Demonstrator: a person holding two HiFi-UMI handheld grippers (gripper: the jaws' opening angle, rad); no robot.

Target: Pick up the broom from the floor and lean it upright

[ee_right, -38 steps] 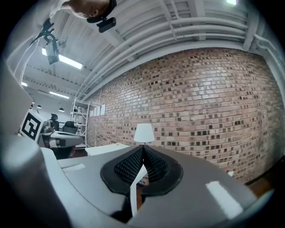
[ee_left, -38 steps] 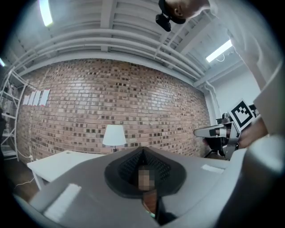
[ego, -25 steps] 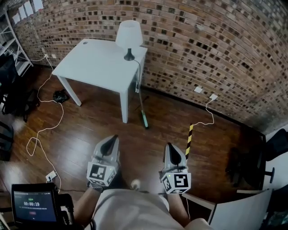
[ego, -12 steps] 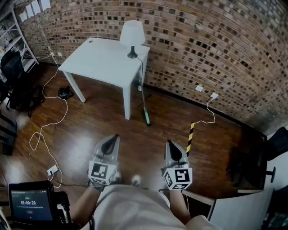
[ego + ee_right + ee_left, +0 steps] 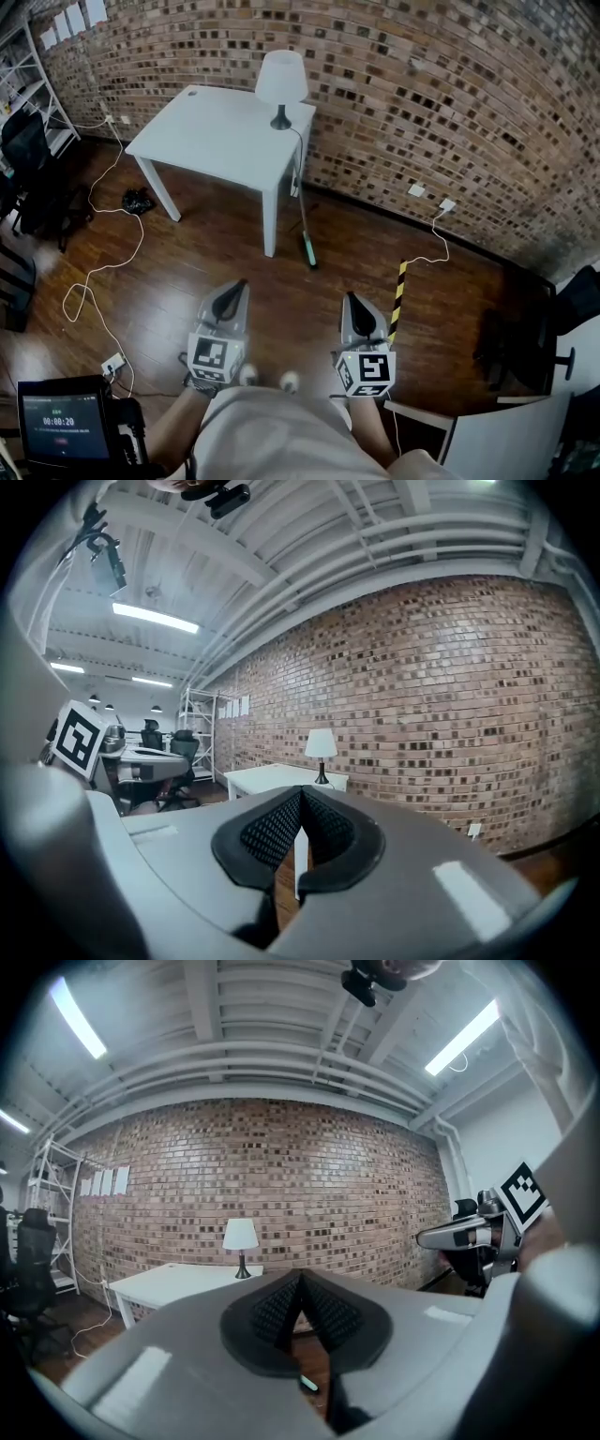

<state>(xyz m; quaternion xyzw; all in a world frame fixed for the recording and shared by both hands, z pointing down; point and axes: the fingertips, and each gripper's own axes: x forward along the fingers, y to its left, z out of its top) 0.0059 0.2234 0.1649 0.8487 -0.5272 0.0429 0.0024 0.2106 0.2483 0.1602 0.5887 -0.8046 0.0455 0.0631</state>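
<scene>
The broom (image 5: 307,246) is on the wooden floor (image 5: 178,281), just beside the front right leg of the white surface (image 5: 216,141). Its green head is nearest us and its thin handle runs back toward the foot of the brick wall (image 5: 450,103). We cannot tell whether the handle rests against the leg or the wall. A white lamp (image 5: 282,80) stands at the surface's far right corner. The left gripper (image 5: 235,287) is well short of the broom, jaws closed together with nothing between them. The right gripper (image 5: 355,302) is beside it, likewise closed and empty. Both point level toward the wall. A yellow-and-black striped strip (image 5: 397,292) lies on the floor just right of the right gripper. A white cable (image 5: 103,267) loops across the floor at left.
</scene>
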